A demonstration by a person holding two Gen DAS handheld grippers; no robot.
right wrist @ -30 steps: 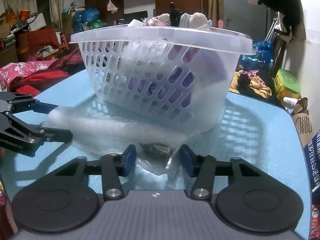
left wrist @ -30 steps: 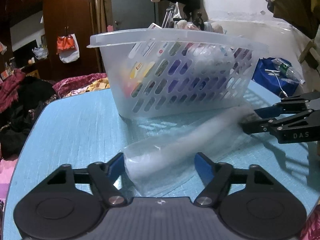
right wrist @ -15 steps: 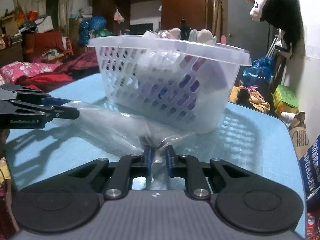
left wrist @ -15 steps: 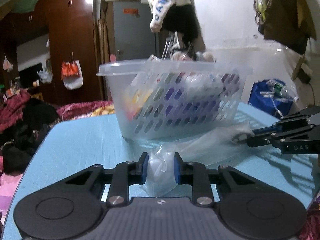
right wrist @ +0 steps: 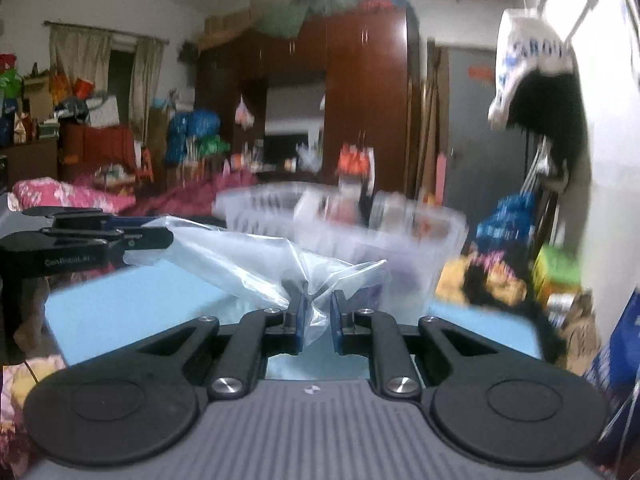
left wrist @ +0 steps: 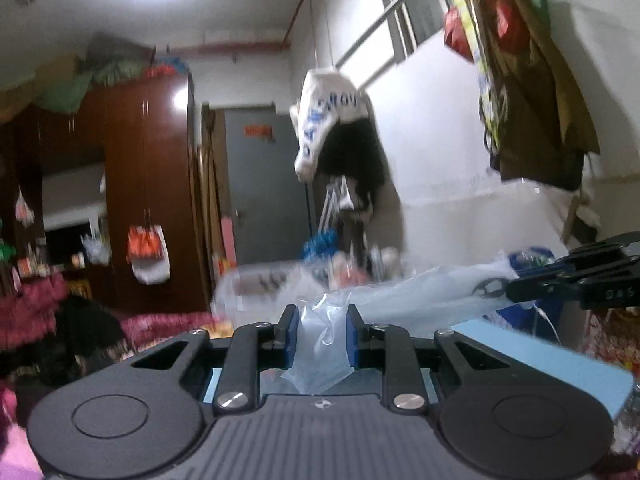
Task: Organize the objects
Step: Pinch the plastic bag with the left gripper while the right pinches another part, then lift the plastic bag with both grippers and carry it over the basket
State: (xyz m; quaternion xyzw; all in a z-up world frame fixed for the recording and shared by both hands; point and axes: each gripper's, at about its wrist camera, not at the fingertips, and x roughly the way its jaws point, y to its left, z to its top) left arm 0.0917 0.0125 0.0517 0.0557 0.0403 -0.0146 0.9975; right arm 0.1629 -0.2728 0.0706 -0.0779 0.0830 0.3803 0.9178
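Both grippers have just clamped down on my clear plastic bag (left wrist: 420,296): left gripper (left wrist: 320,336) pinching one end, right gripper (right wrist: 318,314) the other. Bag's stretched between them above the blue table (right wrist: 132,304), just in front of the blurry white basket (right wrist: 420,236).

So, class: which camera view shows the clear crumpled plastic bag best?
The right wrist view: the clear crumpled plastic bag stretches from the left gripper to the right gripper. The left wrist view shows it blurrier.
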